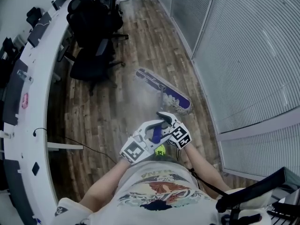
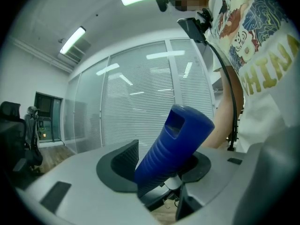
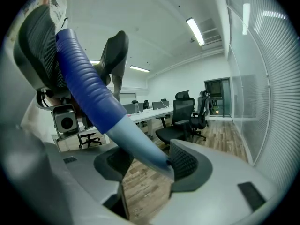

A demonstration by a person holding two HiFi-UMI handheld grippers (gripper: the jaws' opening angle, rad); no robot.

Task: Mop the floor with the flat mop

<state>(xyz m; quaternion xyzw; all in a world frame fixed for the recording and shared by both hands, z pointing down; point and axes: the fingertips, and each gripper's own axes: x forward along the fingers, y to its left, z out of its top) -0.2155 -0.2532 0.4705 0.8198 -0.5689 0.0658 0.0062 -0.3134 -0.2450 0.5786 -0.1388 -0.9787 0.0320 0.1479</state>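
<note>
Gripping seen on both tools, left tool (image 2: 161, 163) clamped on ribbed blue mop grip (image 2: 177, 142), right tool (image 3: 145, 162) pinched on smooth pale shaft (image 3: 135, 138), flat rectangular mop head (image 1: 164, 90) laid on wood-plank floor (image 1: 105, 114)

I'm looking at an open-plan office: a long white desk (image 1: 40, 78) curves down the left of the frame, black swivel chairs (image 1: 91, 63) beside it, wood-plank floor (image 1: 140, 36), blind-covered glass partitions (image 1: 243, 55) filling the right, strip lights (image 2: 72, 40) overhead.
</note>
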